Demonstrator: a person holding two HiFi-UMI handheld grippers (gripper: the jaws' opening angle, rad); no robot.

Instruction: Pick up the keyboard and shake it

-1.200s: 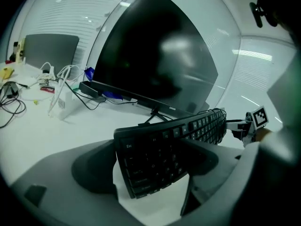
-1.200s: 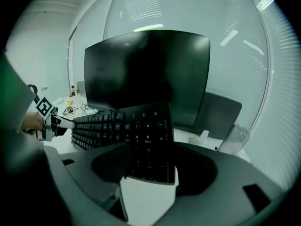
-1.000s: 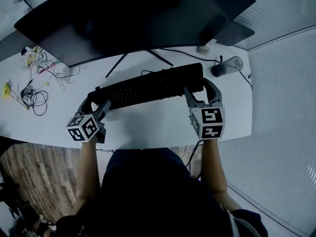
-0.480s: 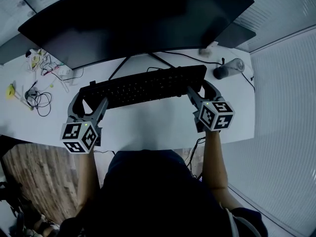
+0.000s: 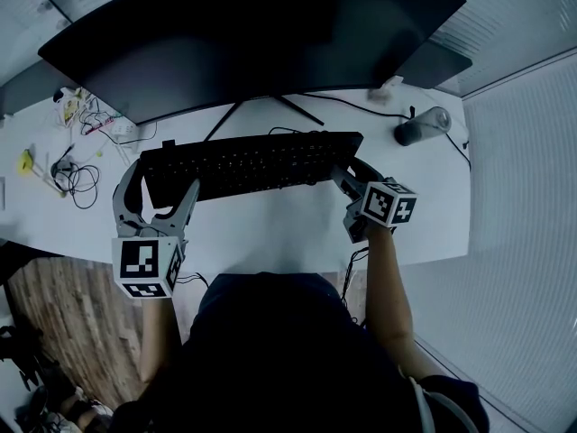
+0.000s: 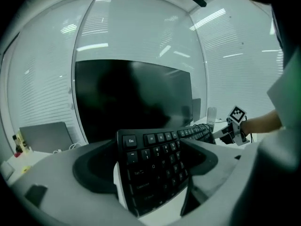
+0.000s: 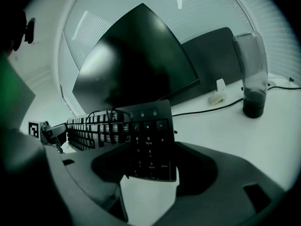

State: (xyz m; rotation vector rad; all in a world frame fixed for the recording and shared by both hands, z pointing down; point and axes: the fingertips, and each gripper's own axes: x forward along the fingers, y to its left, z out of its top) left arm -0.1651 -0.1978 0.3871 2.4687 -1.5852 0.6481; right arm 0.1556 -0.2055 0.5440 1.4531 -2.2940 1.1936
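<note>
Keyboard (image 5: pixel 248 162), black, full-size, is held at both ends in front of the monitor (image 5: pixel 243 34), over the white desk (image 5: pixel 270 233). It appears lifted clear of the desk top, with its long axis running left to right and the right end slightly farther from the person.

Left gripper (image 5: pixel 164 177) is clamped on the keyboard's left end. In the left gripper view the Esc corner and number row (image 6: pixel 155 166) sit between the two jaws, one jaw on each long edge, and the key face is tilted toward the camera.

Right gripper (image 5: pixel 350 171) is clamped on the right end. In the right gripper view the numpad block (image 7: pixel 148 147) sits between the jaws, again one jaw per long edge. A thin black cable (image 7: pixel 96 114) loops over the keys near the middle of the board.

Monitor stand legs (image 5: pixel 221 120) show just behind the keyboard. Translucent tumbler (image 5: pixel 419 124) with a dark bottom stands upright on the desk to the right, well apart from the keyboard. Tangle of cables (image 5: pixel 68 174) and small clutter lie at the desk's far left. A dark flat panel (image 5: pixel 433 61) leans behind the monitor's right side. Person's forearms and dark torso fill the lower part of the head view.
</note>
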